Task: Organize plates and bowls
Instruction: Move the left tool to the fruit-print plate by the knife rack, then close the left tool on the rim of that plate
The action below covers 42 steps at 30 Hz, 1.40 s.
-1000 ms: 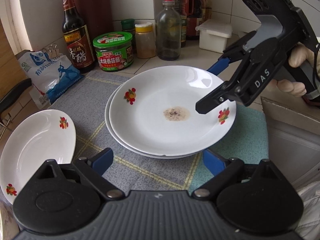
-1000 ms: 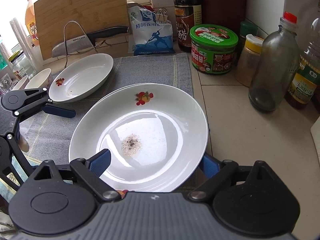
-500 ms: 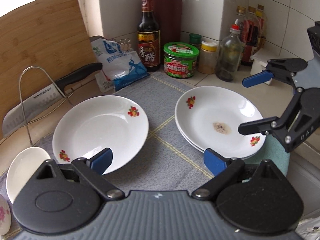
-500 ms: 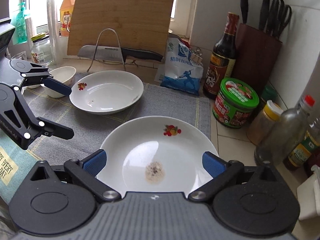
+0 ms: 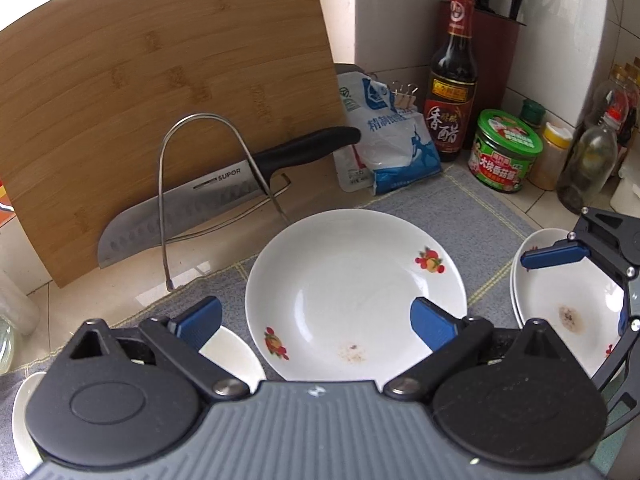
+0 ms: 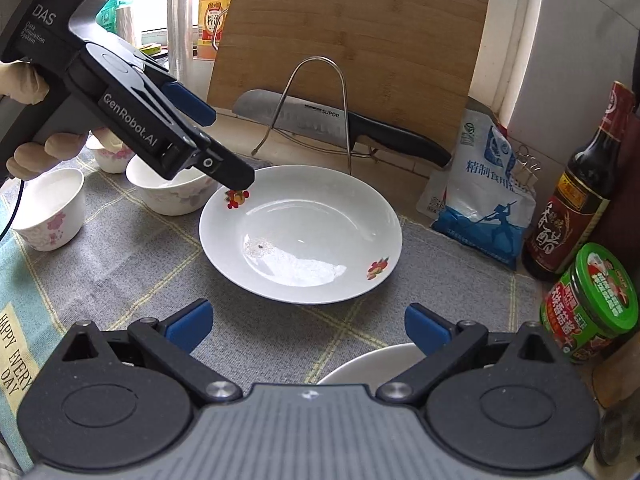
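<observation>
Counter (image 5: 32,264): pale tiled surface, partly covered by a grey woven mat (image 6: 120,264) with yellow grid lines.
Cutting board (image 5: 160,92): large bamboo slab leaning upright at the back, behind a wire stand (image 5: 200,184) that carries a black-handled steel knife (image 5: 240,188).
Single plate (image 6: 300,232): white round ceramic plate with red fruit prints, lying alone on the mat, a small brown stain inside.
Stacked plates (image 5: 568,300): white plates of the same pattern, piled to the right of the single plate and apart from it; the top one has a brown stain.
Bowls (image 6: 172,192): small white ceramic bowls with pink flowers, on the mat just left of the single plate.
Left hand-held gripper (image 6: 222,146): black with blue pads, jaws wide and just been opening, nothing between them, held over the single plate's left rim.
Right hand-held gripper (image 6: 308,326): jaws wide, just been opening, empty, above the mat between the single plate and the stack.
Jar (image 6: 592,300): green-lidded, at the right beside a dark vinegar bottle (image 6: 576,196).
</observation>
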Motion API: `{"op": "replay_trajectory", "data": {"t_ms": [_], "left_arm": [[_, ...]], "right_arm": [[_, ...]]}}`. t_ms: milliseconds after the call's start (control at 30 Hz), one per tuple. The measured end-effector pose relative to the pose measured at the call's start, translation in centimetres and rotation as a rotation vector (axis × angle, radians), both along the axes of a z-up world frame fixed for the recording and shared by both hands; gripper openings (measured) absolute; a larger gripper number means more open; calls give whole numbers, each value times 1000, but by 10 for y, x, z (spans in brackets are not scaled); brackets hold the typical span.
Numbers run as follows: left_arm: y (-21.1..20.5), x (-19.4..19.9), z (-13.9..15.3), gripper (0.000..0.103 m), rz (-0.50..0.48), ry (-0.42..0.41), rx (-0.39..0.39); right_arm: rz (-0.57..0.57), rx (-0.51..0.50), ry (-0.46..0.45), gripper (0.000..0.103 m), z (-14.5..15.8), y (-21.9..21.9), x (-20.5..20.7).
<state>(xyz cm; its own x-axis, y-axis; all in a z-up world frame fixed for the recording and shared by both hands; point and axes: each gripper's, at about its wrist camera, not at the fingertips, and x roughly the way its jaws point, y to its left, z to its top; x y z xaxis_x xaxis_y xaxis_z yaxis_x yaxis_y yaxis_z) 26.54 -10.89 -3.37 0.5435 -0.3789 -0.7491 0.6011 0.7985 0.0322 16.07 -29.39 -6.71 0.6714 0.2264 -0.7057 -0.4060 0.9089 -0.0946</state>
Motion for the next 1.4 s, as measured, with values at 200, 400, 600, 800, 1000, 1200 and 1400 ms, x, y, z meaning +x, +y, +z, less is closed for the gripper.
{"op": "replay_trajectory", "data": {"t_ms": [200,400,600,800,1000,1200,1400], "left_arm": [[-11,35,-16,99,-15,43,18],[-24,64,-36,98,-22,105,28],[-34,80,-50,95,-29,159,46],[-38,90,-60,85,-29,227,48],[-40,97,-64,84,-49,262,48],[-42,103,-66,84,-75,277,43],[-43,105,-66,84,-94,279,37]], "right_arm": [[36,-28,65,103,-18,6,32],[56,-58,154,103,-35,11,57],[52,-82,234,103,-49,19,75],[60,-63,263,103,-53,21,83],[84,-62,256,103,-53,21,92],[105,-63,239,103,-55,22,96],[113,-49,217,103,-57,24,97]]}}
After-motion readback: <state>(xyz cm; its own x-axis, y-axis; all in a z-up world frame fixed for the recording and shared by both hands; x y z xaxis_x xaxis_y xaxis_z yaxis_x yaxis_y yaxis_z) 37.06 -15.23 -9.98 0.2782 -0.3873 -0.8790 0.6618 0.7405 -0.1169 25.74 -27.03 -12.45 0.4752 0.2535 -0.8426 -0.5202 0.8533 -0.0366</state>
